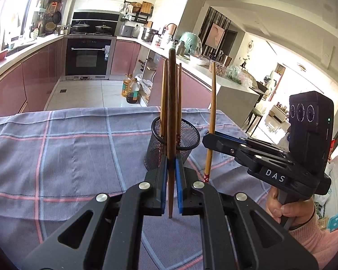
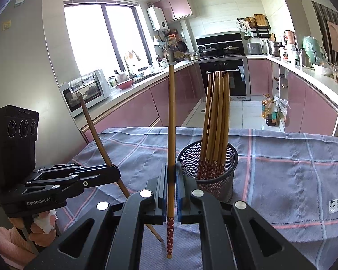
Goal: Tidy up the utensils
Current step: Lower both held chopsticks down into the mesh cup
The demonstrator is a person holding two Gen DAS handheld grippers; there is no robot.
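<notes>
Bright daylight from a blown-out window [image 2: 106,40], strong fisheye bending and dark vignetted corners, focus sharp.

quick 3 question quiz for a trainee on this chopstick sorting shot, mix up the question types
1. True or false: the left gripper is shut on a dark brown chopstick.
2. Multiple choice: the light chopstick clamped in the right gripper has which end pointing down? A) plain tip B) red flower-patterned end C) cannot be seen
3. Fill in: the other chopsticks stand bundled in a black ____ cup on the checked cloth.

Key
1. True; it stands upright between the pads.
2. B
3. mesh
</notes>
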